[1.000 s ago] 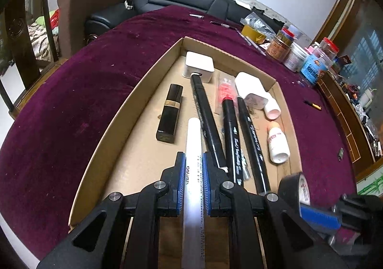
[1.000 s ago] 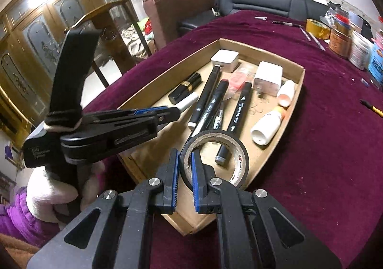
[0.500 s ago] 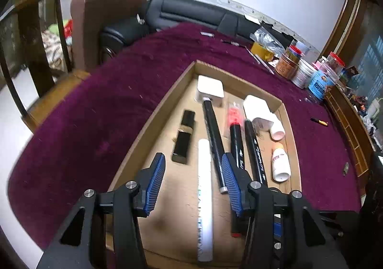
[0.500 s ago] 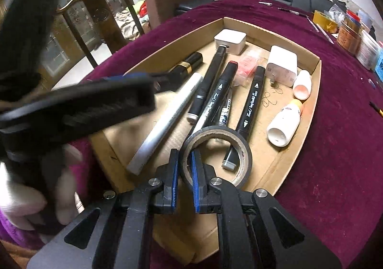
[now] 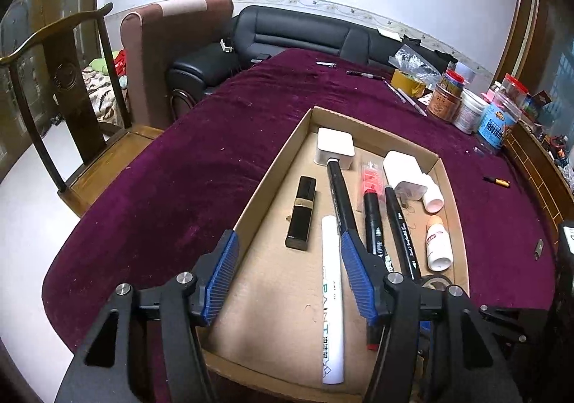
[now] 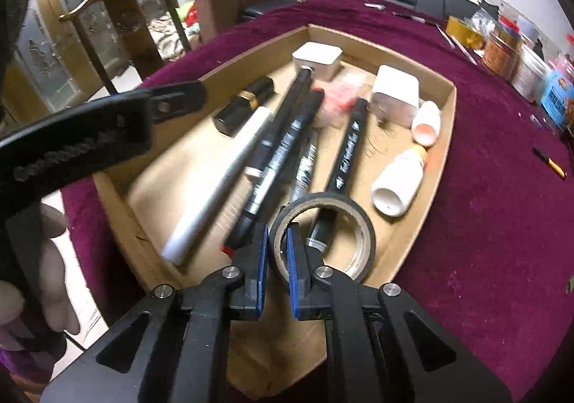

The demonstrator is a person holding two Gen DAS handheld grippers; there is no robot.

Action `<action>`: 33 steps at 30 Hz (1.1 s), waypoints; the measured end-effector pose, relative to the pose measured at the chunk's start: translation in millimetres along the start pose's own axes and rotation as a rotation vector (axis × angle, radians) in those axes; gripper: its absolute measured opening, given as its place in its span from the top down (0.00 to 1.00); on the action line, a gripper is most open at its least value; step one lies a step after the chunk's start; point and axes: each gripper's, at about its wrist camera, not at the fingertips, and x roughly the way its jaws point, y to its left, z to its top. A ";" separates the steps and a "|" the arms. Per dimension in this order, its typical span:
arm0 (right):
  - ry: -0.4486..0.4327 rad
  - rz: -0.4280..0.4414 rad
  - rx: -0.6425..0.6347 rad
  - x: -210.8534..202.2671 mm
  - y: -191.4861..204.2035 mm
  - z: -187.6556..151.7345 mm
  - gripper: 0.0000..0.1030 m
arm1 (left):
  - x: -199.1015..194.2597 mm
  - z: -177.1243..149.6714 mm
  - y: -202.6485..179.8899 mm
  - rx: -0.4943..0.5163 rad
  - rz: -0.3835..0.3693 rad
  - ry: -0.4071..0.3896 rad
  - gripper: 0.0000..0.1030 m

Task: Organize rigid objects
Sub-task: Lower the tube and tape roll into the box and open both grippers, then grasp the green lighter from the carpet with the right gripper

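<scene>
A shallow cardboard tray (image 5: pixel 272 166) (image 6: pixel 439 148) lies on the purple table. A white paint marker (image 5: pixel 332 299) (image 6: pixel 219 184) lies in it beside black markers (image 5: pixel 342 195), a black lipstick (image 5: pixel 302 212), white boxes (image 5: pixel 335 146) and small white bottles (image 5: pixel 438 247). My left gripper (image 5: pixel 288 272) is open and empty, raised above the white marker. My right gripper (image 6: pixel 277 252) is shut on the rim of a black tape roll (image 6: pixel 357 227), held over the tray's near end.
Jars and tubs (image 5: pixel 470 108), a yellow tape roll (image 5: pixel 407 81) and loose pens (image 5: pixel 405 96) sit at the table's far right. A small pen (image 5: pixel 497 181) lies right of the tray. A wooden chair (image 5: pixel 64 87) and a black sofa (image 5: pixel 294 33) stand beyond the table.
My left gripper opened, let go of the white marker into the tray, and drew back and up. My right gripper kept the tape roll and moved over the tray.
</scene>
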 end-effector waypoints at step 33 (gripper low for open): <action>-0.223 -0.283 0.505 -116.7 -261.5 -15.3 0.68 | -37.8 1.6 -68.0 0.068 -0.255 -0.041 0.37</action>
